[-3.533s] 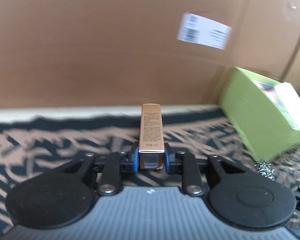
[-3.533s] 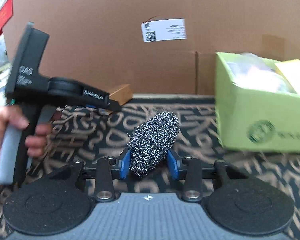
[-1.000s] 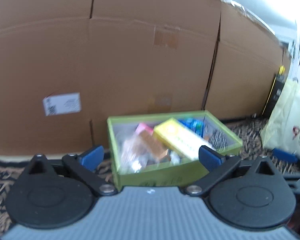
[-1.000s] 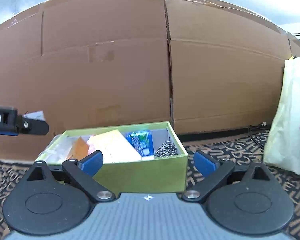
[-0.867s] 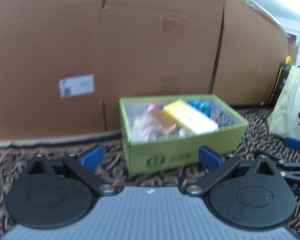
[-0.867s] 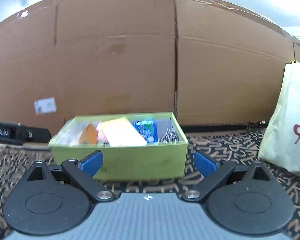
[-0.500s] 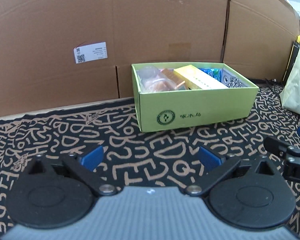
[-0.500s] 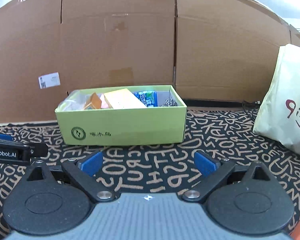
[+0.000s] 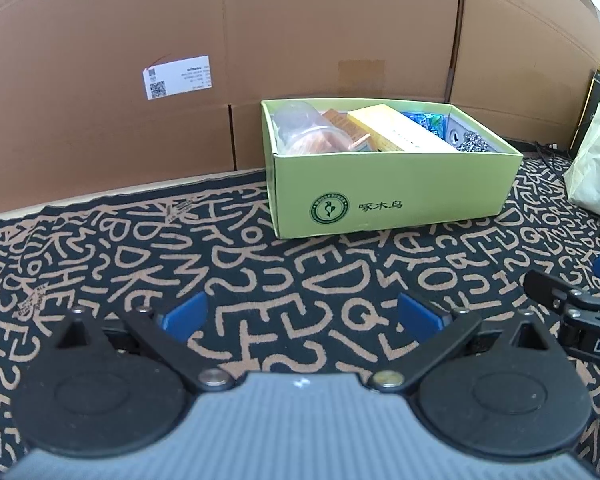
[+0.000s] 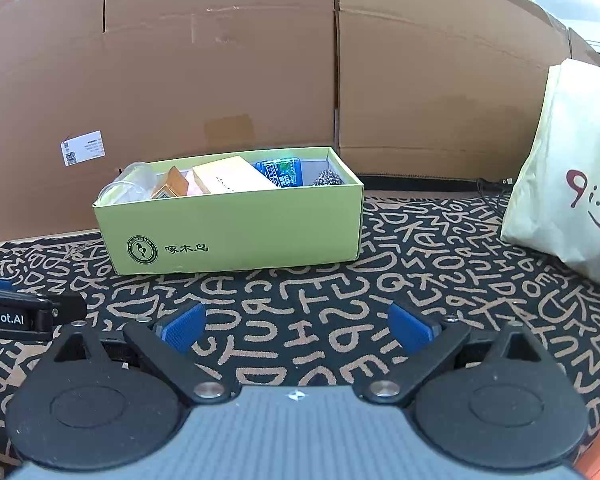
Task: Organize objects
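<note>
A green cardboard box (image 9: 392, 196) (image 10: 236, 236) stands on the patterned mat against the brown cardboard wall. Inside lie a clear plastic cup (image 9: 300, 124) (image 10: 134, 182), a small orange-brown carton (image 10: 172, 186), a yellow carton (image 9: 396, 130) (image 10: 232, 176), a blue packet (image 10: 282, 172) and a steel-wool scourer (image 9: 474, 144) (image 10: 328, 178). My left gripper (image 9: 300, 316) hangs open and empty low over the mat in front of the box. My right gripper (image 10: 298, 326) is also open and empty, a little nearer the box's right half.
Black mat with tan letter shapes (image 9: 260, 264) covers the floor. Tall cardboard sheets (image 10: 220, 80) with a white label (image 9: 178, 77) close off the back. A cream bag with red print (image 10: 572, 196) stands at the right. Each gripper shows at the edge of the other's view.
3.5 s ago the left gripper held the orange-brown carton and the right the scourer; both now lie in the box. Both grippers have opened, pulled back and dropped low over the mat.
</note>
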Demonstrator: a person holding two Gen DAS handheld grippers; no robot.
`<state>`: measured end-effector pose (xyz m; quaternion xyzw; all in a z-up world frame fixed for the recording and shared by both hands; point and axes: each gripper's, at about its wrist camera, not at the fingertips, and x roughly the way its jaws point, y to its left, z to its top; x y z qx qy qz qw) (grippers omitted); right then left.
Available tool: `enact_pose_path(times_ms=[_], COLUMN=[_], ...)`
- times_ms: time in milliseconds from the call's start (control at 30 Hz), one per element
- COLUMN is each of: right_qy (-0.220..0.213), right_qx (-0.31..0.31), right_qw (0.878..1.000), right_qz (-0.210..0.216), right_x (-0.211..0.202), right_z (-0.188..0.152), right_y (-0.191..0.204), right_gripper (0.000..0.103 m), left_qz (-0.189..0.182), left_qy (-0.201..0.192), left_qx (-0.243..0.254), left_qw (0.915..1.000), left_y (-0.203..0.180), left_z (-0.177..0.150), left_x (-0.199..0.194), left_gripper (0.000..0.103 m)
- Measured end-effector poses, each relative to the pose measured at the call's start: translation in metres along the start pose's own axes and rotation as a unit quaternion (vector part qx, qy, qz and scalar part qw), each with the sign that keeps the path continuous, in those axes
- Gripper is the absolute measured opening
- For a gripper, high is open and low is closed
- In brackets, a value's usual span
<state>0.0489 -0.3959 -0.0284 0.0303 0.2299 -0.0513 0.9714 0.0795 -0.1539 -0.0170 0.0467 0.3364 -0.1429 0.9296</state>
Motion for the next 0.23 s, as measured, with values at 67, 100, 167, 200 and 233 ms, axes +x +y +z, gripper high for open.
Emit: enact_pose_path(times_ms=[67,100,167,200,233], right_qy=[0.002,0.002,0.002,0.002,0.001], right_qx=[0.002,0.003,0.003,0.003,0.003], right_qw=[1.0,1.0,1.0,1.0,1.0], right_qz=[0.002,0.003,0.003,0.003,0.004], right_x=[0.0009,0.0012,0.0008,0.0006,0.0004], right_z=[0.0001,0.0,0.0001,0.0004,0.0006], right_y=[0.0005,0.0009,0.003,0.0037,0.0042], right_gripper=[0.1,0.1,0.1,0.1,0.1], left_qz=[0.0,-0.001,-0.003,-0.004,-0.004], left_qy=[0.001,0.002,0.002,0.002,0.001], left_qx=[0.0,0.0,-0.001,-0.002,-0.003], left_qw=[1.0,1.0,1.0,1.0,1.0], left_y=[-0.0002,0.0,0.0013,0.0021,0.0023], left_z=[-0.0001,0.0001,0.0004,0.0005,0.0005], left_x=[0.0001,0.0001,-0.0003,-0.0007,-0.0009], left_gripper=[0.103,0.103,0.103,0.103,0.103])
